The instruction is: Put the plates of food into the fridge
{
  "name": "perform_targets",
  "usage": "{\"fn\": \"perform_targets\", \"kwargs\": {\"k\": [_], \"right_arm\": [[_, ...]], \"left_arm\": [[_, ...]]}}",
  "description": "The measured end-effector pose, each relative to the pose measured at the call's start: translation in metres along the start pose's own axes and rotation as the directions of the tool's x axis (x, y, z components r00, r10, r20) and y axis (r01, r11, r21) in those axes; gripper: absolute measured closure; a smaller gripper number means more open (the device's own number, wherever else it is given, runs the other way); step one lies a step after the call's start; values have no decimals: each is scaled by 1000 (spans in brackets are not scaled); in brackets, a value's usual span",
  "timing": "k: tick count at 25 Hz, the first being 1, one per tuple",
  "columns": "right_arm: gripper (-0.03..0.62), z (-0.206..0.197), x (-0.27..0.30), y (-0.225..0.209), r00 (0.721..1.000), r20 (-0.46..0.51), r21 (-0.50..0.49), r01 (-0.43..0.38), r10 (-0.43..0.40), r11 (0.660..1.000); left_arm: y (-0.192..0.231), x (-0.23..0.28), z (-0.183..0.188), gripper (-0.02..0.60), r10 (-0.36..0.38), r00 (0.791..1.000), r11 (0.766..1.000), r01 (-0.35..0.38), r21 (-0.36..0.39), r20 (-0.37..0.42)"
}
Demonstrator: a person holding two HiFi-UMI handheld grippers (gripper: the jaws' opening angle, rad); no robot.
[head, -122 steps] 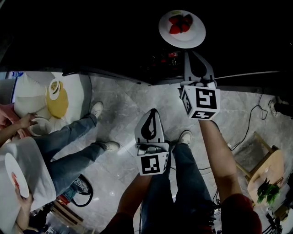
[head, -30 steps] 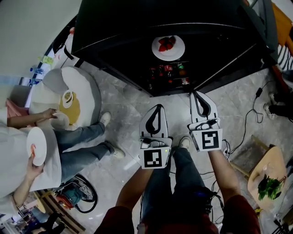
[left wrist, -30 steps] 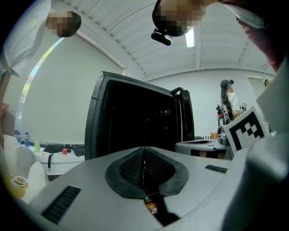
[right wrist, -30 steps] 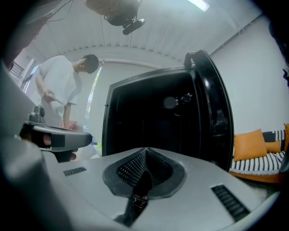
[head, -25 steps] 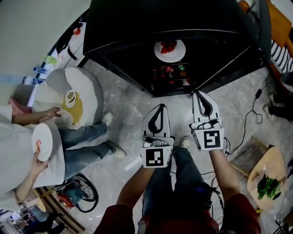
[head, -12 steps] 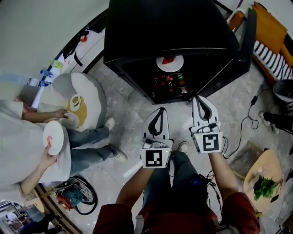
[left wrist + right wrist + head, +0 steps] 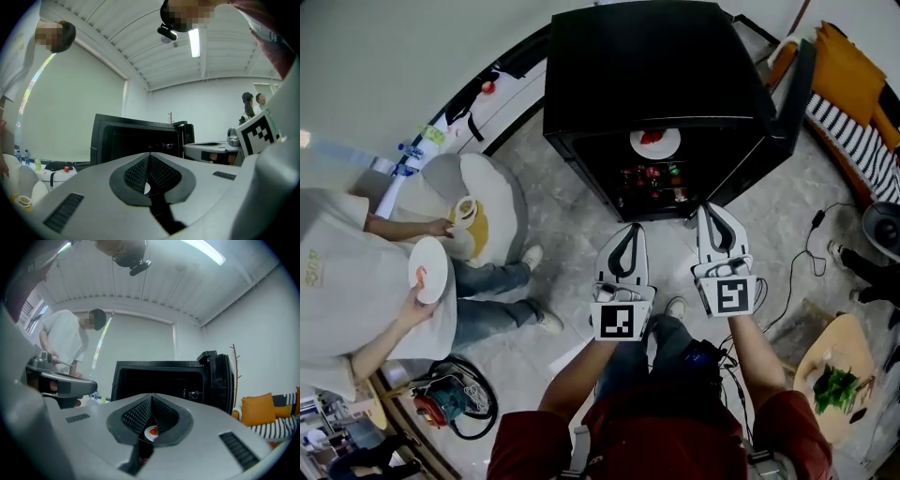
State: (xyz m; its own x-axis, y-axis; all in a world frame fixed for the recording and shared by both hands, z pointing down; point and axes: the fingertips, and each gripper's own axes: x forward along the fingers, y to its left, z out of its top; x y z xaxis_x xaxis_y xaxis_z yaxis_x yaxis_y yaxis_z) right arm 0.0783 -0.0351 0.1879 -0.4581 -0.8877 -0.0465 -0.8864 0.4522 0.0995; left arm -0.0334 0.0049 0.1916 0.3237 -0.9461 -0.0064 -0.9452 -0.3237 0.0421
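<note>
A white plate of strawberries (image 7: 654,142) lies on a shelf inside the open black fridge (image 7: 647,66). Both of my grippers hang side by side in front of the fridge, well back from it. The left gripper (image 7: 626,229) is shut with nothing in it, and so is the right gripper (image 7: 710,209). In the right gripper view the plate (image 7: 151,432) shows through the gap behind the shut gripper (image 7: 151,395), with the fridge (image 7: 164,376) beyond. At the left a person holds a second white plate (image 7: 429,270) with red food on it.
The fridge door (image 7: 792,89) stands open to the right. Bottles and cans (image 7: 652,178) fill a lower shelf. A small white round table (image 7: 492,202) with dishes is at the left, by the seated person's legs (image 7: 492,300). Cables (image 7: 806,253) lie on the floor at the right.
The right gripper has drawn back from the fridge, leaving the strawberry plate inside. The view has pulled away, so the whole fridge shows. The person at the left has raised their plate.
</note>
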Motion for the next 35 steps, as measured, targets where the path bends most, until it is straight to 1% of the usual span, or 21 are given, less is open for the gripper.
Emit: {"fn": "perform_targets", "kwargs": {"k": [3, 7, 12, 16, 21, 24, 27, 30, 35], "right_arm": [[585, 10, -5, 4, 1000, 2, -8, -11, 11, 1000], [585, 19, -13, 7, 999, -15, -30, -29, 29, 999], [585, 42, -22, 11, 999, 27, -4, -26, 26, 1000], [584, 48, -32, 16, 999, -3, -38, -39, 39, 999], [585, 63, -38, 23, 998, 26, -23, -54, 55, 998], [585, 66, -40, 23, 999, 14, -37, -52, 52, 998], [585, 67, -38, 20, 999, 14, -60, -44, 45, 997], [585, 69, -39, 20, 999, 30, -46, -34, 35, 998], [585, 65, -38, 21, 1000, 6, -67, -21, 22, 998]], "left_arm": [[3, -7, 10, 575, 8, 1000, 1000, -8, 7, -2], [3, -16, 16, 575, 15, 999, 1000, -15, 16, -28], [0, -23, 37, 575, 12, 999, 1000, -13, 28, 29], [-2, -30, 46, 575, 11, 999, 1000, -11, 14, 33], [-1, -36, 51, 575, 7, 999, 1000, -7, 14, 34], [0, -37, 54, 575, 3, 1000, 1000, -4, 25, 31], [2, -37, 58, 575, 4, 999, 1000, -5, 31, 44], [2, -39, 60, 575, 6, 998, 1000, -7, 27, 58], [3, -39, 60, 575, 5, 998, 1000, -6, 25, 68]]}}
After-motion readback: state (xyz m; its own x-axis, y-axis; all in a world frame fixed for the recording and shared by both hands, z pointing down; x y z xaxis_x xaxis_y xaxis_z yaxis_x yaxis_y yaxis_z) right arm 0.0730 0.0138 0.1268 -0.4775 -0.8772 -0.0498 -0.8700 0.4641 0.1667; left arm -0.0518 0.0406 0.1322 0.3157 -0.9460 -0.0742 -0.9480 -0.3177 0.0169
